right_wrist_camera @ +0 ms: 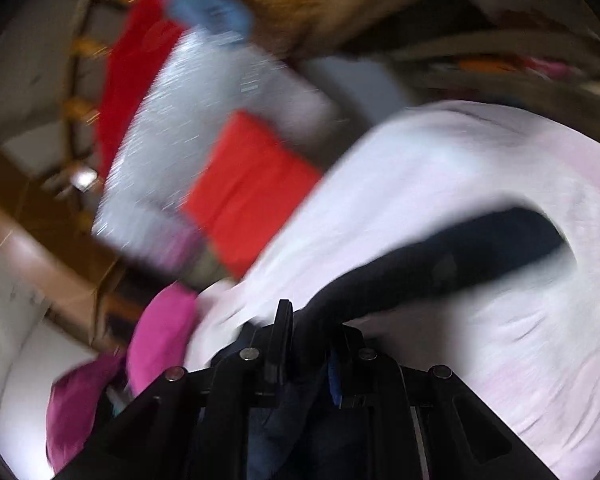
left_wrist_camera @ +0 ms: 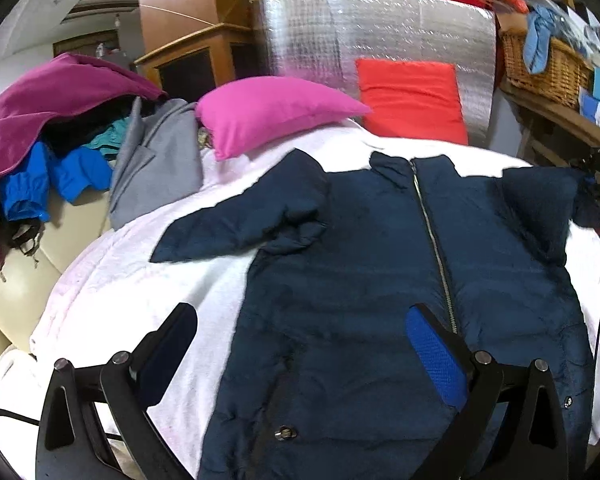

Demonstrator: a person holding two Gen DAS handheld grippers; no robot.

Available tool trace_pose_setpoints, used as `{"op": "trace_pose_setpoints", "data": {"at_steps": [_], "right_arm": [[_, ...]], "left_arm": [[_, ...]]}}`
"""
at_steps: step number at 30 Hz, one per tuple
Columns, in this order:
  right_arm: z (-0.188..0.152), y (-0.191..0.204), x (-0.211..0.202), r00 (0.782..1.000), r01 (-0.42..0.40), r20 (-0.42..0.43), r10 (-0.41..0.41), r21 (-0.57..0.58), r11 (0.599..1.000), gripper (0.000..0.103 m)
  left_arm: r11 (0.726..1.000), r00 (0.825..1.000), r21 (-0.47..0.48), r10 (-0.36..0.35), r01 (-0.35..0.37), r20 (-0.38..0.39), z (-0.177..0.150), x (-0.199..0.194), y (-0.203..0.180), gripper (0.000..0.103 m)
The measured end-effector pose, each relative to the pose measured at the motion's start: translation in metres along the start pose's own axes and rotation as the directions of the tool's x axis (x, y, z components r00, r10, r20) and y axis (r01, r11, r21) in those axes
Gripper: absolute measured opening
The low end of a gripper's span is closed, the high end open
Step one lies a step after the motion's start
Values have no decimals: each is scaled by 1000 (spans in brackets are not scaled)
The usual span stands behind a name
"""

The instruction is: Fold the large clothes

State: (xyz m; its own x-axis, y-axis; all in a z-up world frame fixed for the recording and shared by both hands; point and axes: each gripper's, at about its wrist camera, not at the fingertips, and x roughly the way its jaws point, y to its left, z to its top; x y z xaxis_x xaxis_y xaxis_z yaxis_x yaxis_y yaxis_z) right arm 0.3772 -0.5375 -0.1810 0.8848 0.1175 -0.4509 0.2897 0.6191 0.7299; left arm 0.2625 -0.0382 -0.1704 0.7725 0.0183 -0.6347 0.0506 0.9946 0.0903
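- Navy jacket (left_wrist_camera: 360, 280) lies front-up on the white blanket (left_wrist_camera: 112, 280) covering the bed, zipper (left_wrist_camera: 436, 240) closed up the middle.
- Its one sleeve (left_wrist_camera: 240, 220) sticks out flat over the blanket; the other sleeve (left_wrist_camera: 540, 208) goes off toward the frame edge, where the right hand-held gripper (left_wrist_camera: 598, 164) shows as a dark bit beside it.
- Left hand-held gripper (left_wrist_camera: 304, 328) hovers over the jacket's lower half, fingers spread wide, nothing between them.
- Right wrist view is super blurry, but the right hand-held gripper (right_wrist_camera: 312, 340) looks pressed together on dark navy cloth, with the sleeve (right_wrist_camera: 460, 256) running forward from it over the blanket (right_wrist_camera: 500, 360).
- Pink pillow (left_wrist_camera: 272, 112) and red pillow (left_wrist_camera: 412, 100) sit at the head of the bed.
- Pile of clothes (left_wrist_camera: 60, 140) is heaped beside the bed, well apart from the jacket.
- Wicker basket (left_wrist_camera: 548, 64) sits on a shelf off to the side.
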Motion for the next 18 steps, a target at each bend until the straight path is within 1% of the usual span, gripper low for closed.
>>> {"op": "trace_pose_setpoints", "data": {"at_steps": [1, 2, 3, 6, 8, 11, 12, 14, 15, 16, 17, 18], "right_arm": [[-9, 16, -1, 1000, -23, -12, 22, -21, 1000, 17], [-25, 37, -1, 998, -57, -39, 55, -43, 997, 17], [-37, 48, -1, 996, -75, -58, 72, -54, 996, 17], [-92, 90, 19, 986, -105, -141, 90, -106, 989, 17], [-125, 103, 38, 976, -119, -196, 97, -105, 987, 17], [-162, 110, 63, 962, -143, -243, 124, -61, 988, 18], [-175, 111, 71, 957, -141, -263, 124, -46, 989, 22], [-192, 109, 88, 939, -136, -317, 130, 2, 991, 49], [-201, 105, 92, 920, -149, -359, 156, 48, 988, 77], [-206, 99, 96, 899, -172, -393, 194, 93, 981, 86], [-211, 95, 94, 876, -198, -422, 234, 127, 972, 86], [-209, 92, 92, 863, -213, -442, 245, 122, 969, 86]], "left_arm": [[1000, 1000, -3, 2, -2, 3, -1, -2, 3, 103], [1000, 1000, -8, 2, -2, 6, -2, -5, 8, 103], [1000, 1000, -11, 0, 0, 7, -4, -8, 12, 103], [1000, 1000, -10, 3, -3, -2, -9, -14, 22, 103], [1000, 1000, -14, -1, 1, -4, -13, -19, 29, 103], [1000, 1000, -17, 2, -2, -11, -16, -23, 37, 103], [1000, 1000, -14, 3, -3, -11, -17, -24, 39, 103], [1000, 1000, -7, 7, -7, -10, -16, -24, 42, 103], [1000, 1000, -3, 6, -6, -11, -15, -24, 42, 103], [1000, 1000, 0, 4, -4, -11, -13, -23, 42, 103], [1000, 1000, 7, -2, 2, -10, -11, -21, 40, 103], [1000, 1000, 13, -9, 9, -12, -7, -19, 37, 103]]}}
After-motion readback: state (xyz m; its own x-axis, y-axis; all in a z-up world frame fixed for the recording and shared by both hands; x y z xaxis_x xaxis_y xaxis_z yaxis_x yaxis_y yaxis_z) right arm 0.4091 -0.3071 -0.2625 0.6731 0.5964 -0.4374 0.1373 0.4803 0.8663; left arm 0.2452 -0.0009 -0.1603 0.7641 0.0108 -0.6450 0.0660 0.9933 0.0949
